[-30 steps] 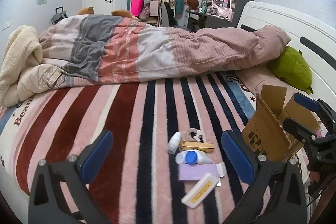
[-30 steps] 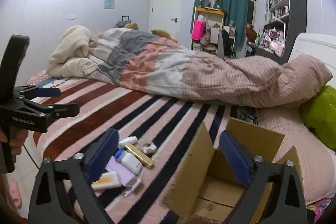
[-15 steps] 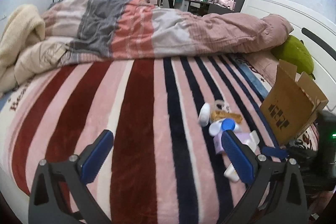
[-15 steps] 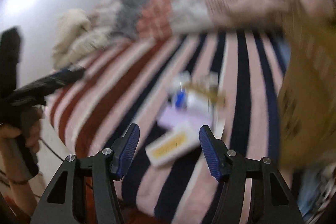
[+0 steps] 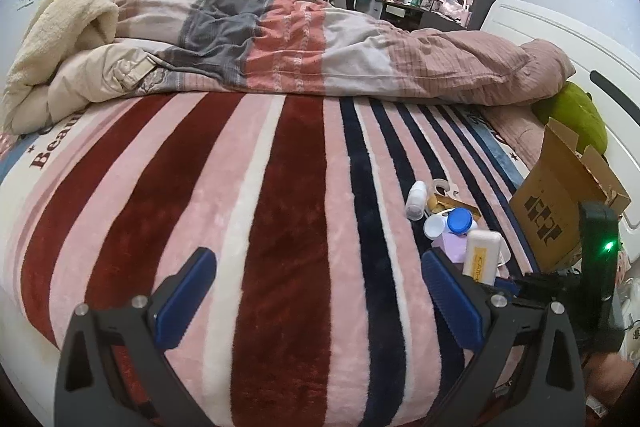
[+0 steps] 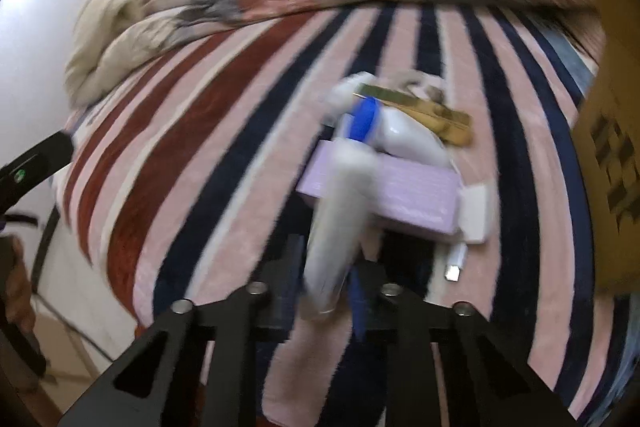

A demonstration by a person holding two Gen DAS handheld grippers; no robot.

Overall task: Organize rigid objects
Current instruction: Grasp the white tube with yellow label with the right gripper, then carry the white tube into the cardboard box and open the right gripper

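Note:
A small heap of objects lies on the striped blanket (image 5: 280,187): a white bottle with a blue cap (image 6: 400,131), a lilac box (image 6: 416,187), a gold bar (image 6: 424,107), a small white bottle (image 5: 415,199). My right gripper (image 6: 328,279) is shut on a white case with a yellow label (image 5: 480,257), lifted at the heap's near side; the case is blurred in the right wrist view (image 6: 336,227). My left gripper (image 5: 320,291) is open and empty over the blanket, left of the heap.
An open cardboard box (image 5: 560,195) stands right of the heap, near the white headboard (image 5: 560,39). A rumpled duvet (image 5: 320,47) lies across the back of the bed. A green cushion (image 5: 576,115) sits behind the box. A small white adapter (image 6: 476,211) lies beside the lilac box.
My right gripper swung down from above the box to the heap and closed on the white case. My left gripper drifted left and lower, staying open.

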